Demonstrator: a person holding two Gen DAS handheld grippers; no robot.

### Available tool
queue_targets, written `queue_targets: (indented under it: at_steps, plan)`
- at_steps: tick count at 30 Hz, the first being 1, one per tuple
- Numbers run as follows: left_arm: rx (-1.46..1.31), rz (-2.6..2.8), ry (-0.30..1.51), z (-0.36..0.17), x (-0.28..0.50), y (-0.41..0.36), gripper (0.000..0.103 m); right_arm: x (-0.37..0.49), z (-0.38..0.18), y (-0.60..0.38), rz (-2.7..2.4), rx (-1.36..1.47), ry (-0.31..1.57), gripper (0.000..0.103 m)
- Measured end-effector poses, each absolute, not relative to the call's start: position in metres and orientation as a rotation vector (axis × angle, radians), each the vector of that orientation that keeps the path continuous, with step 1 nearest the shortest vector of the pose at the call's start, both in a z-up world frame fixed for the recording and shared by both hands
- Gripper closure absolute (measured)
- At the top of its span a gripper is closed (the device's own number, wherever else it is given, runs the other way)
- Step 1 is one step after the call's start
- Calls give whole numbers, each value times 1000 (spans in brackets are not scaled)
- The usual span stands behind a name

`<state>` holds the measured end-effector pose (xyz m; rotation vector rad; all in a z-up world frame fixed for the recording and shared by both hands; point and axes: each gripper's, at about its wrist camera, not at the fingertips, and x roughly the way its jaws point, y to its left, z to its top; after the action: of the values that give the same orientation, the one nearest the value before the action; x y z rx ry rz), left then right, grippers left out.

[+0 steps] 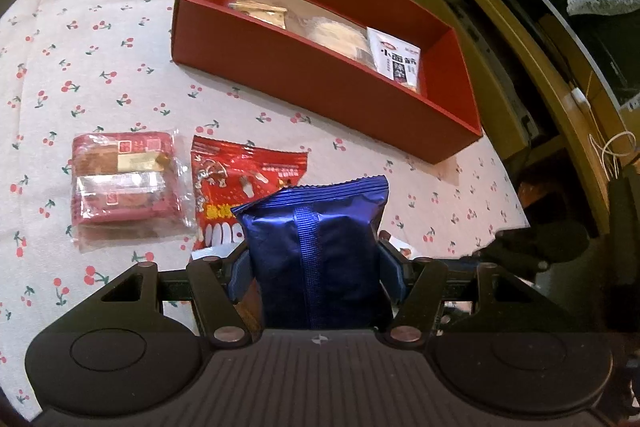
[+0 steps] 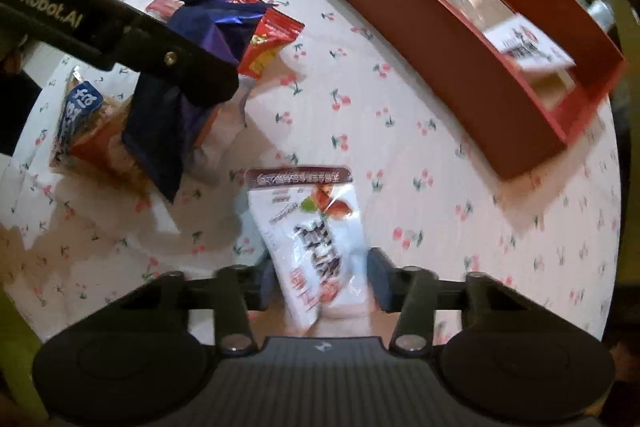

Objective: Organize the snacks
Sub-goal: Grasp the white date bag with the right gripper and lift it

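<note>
My left gripper [image 1: 316,255] is shut on a shiny blue snack packet [image 1: 320,211], held upright above the cherry-print tablecloth [image 1: 120,67]. In the right wrist view the same blue packet [image 2: 172,123] hangs at the left from a black finger [image 2: 188,67] of that gripper. My right gripper [image 2: 320,281] points down at the table, and both its pads touch the sides of a white snack packet [image 2: 316,235]. The open red box [image 1: 320,87] stands at the far side and holds a gold packet [image 1: 260,13], a clear packet [image 1: 336,35] and a white packet [image 1: 396,61]. It appears again as the red box [image 2: 420,39] at the upper right.
A pink wrapped packet [image 1: 120,187] and a red foil packet [image 1: 240,175] lie on the cloth left of the blue one. An orange and blue packet [image 2: 80,123] lies under the left gripper. Wooden furniture [image 1: 520,67] stands past the table's right edge.
</note>
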<state>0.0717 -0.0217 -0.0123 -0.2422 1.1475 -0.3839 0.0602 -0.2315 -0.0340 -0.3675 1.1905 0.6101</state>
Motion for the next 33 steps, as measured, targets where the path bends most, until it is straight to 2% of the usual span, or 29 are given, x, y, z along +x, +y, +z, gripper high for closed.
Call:
queue_targets:
  at_steps: [2, 5, 6, 9, 10, 16, 17, 19, 21, 27, 30, 33]
  plan:
    - [-243, -386, 1148, -12, 69, -21, 34, 57, -34, -236, 589, -302, 1210, 48]
    - [-247, -386, 1134, -8, 66, -14, 34, 50, -32, -233, 588, -335, 1206, 42]
    - [-251, -385, 1127, -6, 65, -11, 34, 50, -30, -230, 596, -351, 1198, 35]
    - [-262, -384, 1116, -3, 64, -2, 34, 54, -24, -221, 649, -432, 1154, 7]
    - [-260, -382, 1116, -3, 64, 0, 34, 57, -25, -219, 654, -451, 1147, 4]
    - [-229, -413, 1152, -10, 56, -4, 35, 70, -48, -223, 609, -388, 1213, 2]
    - [-226, -418, 1156, -12, 55, -4, 36, 66, -47, -225, 602, -376, 1196, 2]
    - [-216, -422, 1166, -15, 53, -6, 38, 61, -45, -227, 586, -339, 1187, 20]
    - [-206, -426, 1168, -15, 52, -9, 38, 57, -41, -227, 568, -320, 1186, 33]
    - [-145, -439, 1153, -11, 41, -19, 38, 47, -40, -227, 500, -307, 1198, 36]
    - [-86, -482, 1132, -5, 28, -28, 31, 44, -37, -234, 453, -276, 1185, 37]
    - [-18, -521, 1122, -5, 19, -45, 30, 44, -30, -246, 407, -232, 1168, 37]
